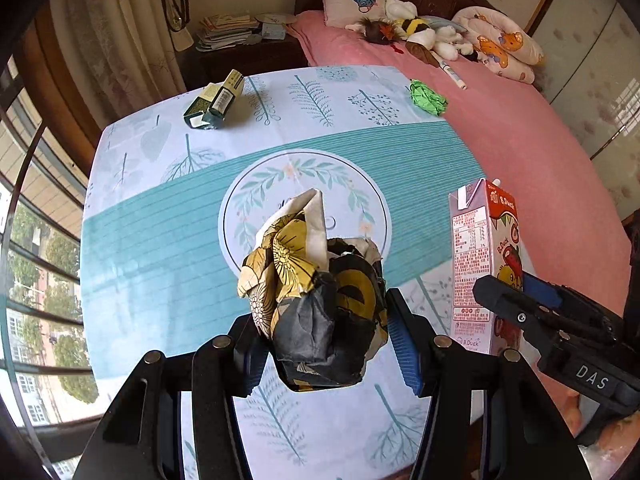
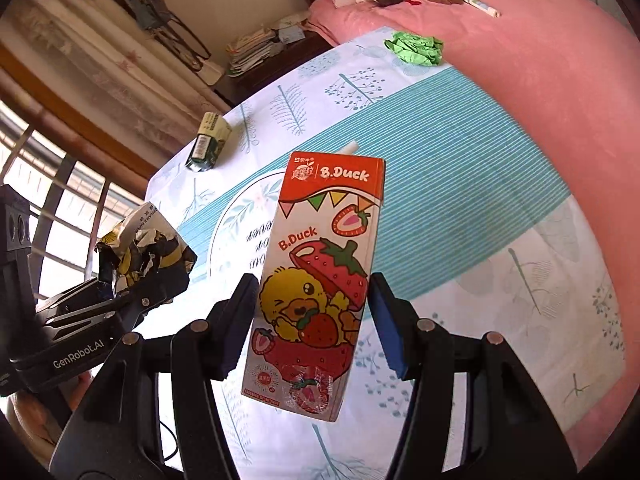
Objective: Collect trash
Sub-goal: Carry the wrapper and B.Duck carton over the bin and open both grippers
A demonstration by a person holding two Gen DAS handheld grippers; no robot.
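My left gripper (image 1: 326, 344) is shut on a crumpled black-and-yellow flowered paper wad (image 1: 320, 300) and holds it above the table. The wad also shows in the right wrist view (image 2: 148, 252). My right gripper (image 2: 312, 320) is shut on a B.Duck strawberry drink carton (image 2: 320, 276), upright and lifted off the table; the carton also shows at the right of the left wrist view (image 1: 482, 264). A crushed green cigarette box (image 1: 216, 102) lies at the table's far left. A crumpled green paper ball (image 1: 427, 97) lies at the table's far right edge.
The table (image 1: 160, 208) has a light blue and teal leaf-print cloth. A pink bed (image 1: 540, 152) with plush toys, a pen and pillows runs along its right side. A nightstand with stacked papers (image 1: 228, 32) stands behind. Windows and curtains are on the left.
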